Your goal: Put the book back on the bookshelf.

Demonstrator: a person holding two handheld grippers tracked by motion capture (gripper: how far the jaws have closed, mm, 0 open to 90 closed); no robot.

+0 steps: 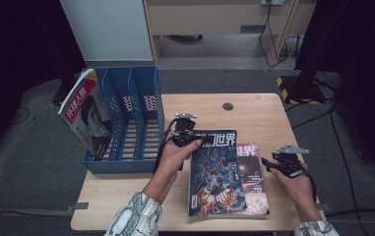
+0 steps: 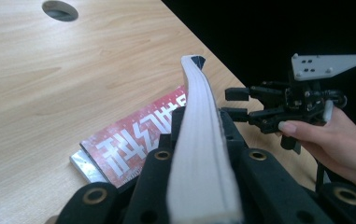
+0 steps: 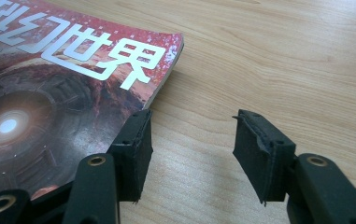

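Standing over a pale wooden counter [image 1: 254, 115], a person works with a gripper in each hand. At the back left of the counter sits a blue slotted file rack [image 1: 128, 118], and a red-and-white magazine [image 1: 84, 115] with a portrait cover leans tilted in the rack's leftmost slot.

Nearer the person, a dark blue magazine [image 1: 213, 174] lies across a red one [image 1: 251, 172], covering the red one's left part; the red magazine lies flat on the counter with its right strip and top corner showing.

The left gripper [image 1: 185, 133] has its jaws clamped on the top left corner of the dark blue magazine. In the left gripper view the magazine's white page edge [image 2: 203, 140] runs up between the two black jaws, pinched on both sides and lifted off the red cover beneath.

The right gripper [image 1: 273, 164] hovers just beside the red magazine's right edge. In the right gripper view its jaws stand apart with only bare wood between them, gripping nothing; the left jaw sits right at the red magazine's edge, near its corner [image 3: 173, 51].

A small round cable hole [image 1: 228, 106] marks the counter's far side.
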